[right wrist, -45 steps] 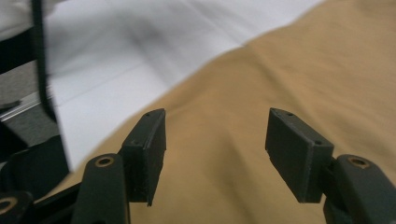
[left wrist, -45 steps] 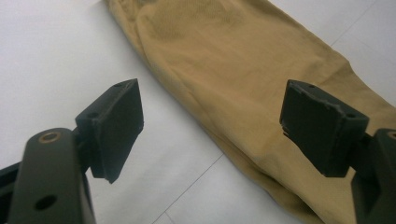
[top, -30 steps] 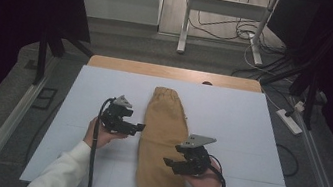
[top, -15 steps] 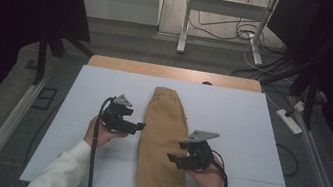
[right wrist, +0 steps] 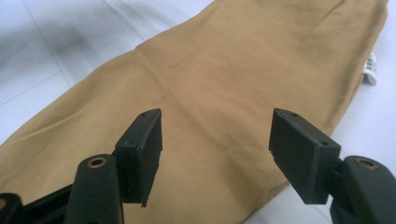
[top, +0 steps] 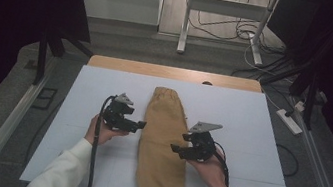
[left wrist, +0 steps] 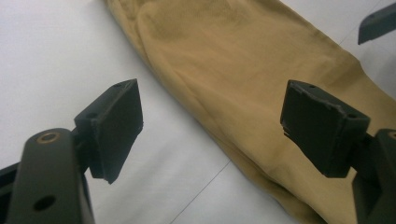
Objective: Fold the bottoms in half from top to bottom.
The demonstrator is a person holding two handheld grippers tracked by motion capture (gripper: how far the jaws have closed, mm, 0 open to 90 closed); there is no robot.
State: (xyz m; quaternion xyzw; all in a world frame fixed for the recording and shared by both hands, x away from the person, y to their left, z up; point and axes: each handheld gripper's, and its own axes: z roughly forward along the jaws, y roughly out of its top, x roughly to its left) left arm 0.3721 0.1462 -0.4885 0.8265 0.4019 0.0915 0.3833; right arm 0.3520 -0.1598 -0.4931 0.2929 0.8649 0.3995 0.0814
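From above, the white desk (top: pixel 248 137) is evenly and softly lit, bright against dark surroundings at left and right, where detail sinks into near black. Shadows under the hands are faint and short. No glare shows on the sheet. In the left gripper view, the near black pads (left wrist: pixel 116 130) are slightly soft, and the tan cloth (left wrist: pixel 243 70) looks mottled and grainy. In the right gripper view, the far desk top at upper left is blurred, with a grey smudge of shadow.
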